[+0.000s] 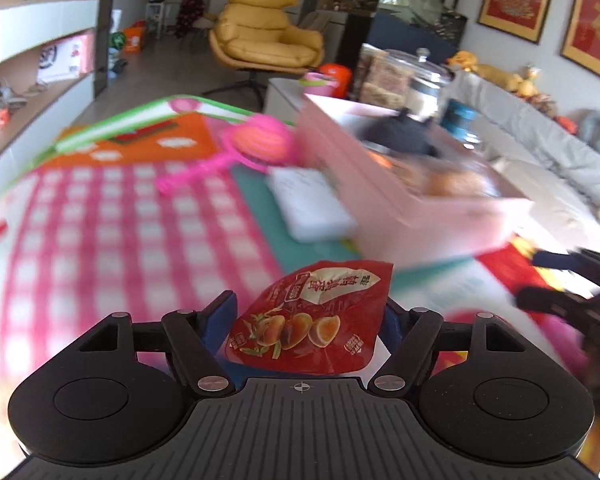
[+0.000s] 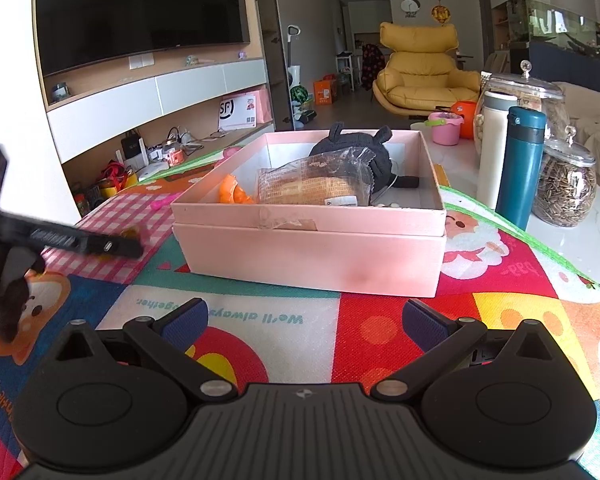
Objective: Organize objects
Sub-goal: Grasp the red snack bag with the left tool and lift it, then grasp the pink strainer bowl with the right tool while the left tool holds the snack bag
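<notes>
My left gripper (image 1: 310,312) is shut on a red snack packet (image 1: 312,316) and holds it above the colourful mat, near the open pink box (image 1: 412,200). The view is blurred by motion. A white block (image 1: 312,204) and a pink toy (image 1: 256,144) lie on the mat beside the box. In the right wrist view the pink box (image 2: 312,256) holds a bagged bread (image 2: 316,184), a black plush (image 2: 364,148) and an orange toy (image 2: 232,192). My right gripper (image 2: 304,320) is open and empty, low over the mat in front of the box. The left gripper shows at the left (image 2: 84,242).
A teal bottle (image 2: 520,168), a white bottle (image 2: 494,148) and glass jars (image 2: 568,184) stand right of the box on the white table (image 2: 580,240). A yellow armchair (image 2: 420,76) and TV shelves (image 2: 160,120) are beyond.
</notes>
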`<state>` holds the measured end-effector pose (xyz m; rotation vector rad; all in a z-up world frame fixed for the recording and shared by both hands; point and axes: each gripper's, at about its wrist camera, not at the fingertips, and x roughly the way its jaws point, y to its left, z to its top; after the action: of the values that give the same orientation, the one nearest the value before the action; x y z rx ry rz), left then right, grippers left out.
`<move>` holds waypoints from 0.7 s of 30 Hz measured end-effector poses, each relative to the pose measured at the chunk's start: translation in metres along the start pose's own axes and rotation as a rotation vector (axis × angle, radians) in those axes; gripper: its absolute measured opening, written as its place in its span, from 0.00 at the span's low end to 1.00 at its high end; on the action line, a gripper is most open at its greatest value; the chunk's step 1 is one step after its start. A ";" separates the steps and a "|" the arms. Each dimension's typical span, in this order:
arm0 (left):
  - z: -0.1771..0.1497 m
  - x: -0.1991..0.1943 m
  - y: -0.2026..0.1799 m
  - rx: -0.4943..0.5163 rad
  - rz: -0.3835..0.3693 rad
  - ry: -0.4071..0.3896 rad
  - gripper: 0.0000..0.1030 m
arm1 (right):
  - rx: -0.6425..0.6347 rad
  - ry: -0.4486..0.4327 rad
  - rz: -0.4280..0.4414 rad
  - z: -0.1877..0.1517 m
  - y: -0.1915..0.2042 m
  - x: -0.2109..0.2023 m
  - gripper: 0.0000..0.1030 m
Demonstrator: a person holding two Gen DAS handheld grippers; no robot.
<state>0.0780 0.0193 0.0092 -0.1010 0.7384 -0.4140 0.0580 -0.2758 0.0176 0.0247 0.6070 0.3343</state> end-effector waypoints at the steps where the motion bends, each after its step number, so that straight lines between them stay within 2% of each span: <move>1: -0.009 -0.006 -0.010 -0.003 0.008 -0.007 0.75 | -0.008 0.008 -0.005 0.001 0.002 0.001 1.00; 5: -0.030 -0.019 -0.039 0.005 0.080 -0.013 0.75 | -0.053 0.018 0.004 0.024 0.013 -0.003 1.00; 9: -0.036 -0.022 -0.056 -0.033 0.083 -0.008 0.75 | -0.124 -0.038 0.031 0.073 0.038 -0.017 1.00; 14: -0.046 -0.019 -0.074 0.031 0.021 -0.007 0.75 | -0.181 0.030 0.069 0.136 0.069 0.010 1.00; 18: -0.048 -0.023 -0.060 -0.031 -0.053 -0.030 0.75 | -0.230 0.100 0.044 0.172 0.091 0.055 1.00; 21: -0.051 -0.025 -0.050 -0.084 -0.098 -0.057 0.75 | -0.268 0.118 0.015 0.196 0.107 0.097 1.00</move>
<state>0.0106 -0.0137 -0.0015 -0.2280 0.6969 -0.4713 0.2110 -0.1295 0.1374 -0.2493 0.6751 0.4321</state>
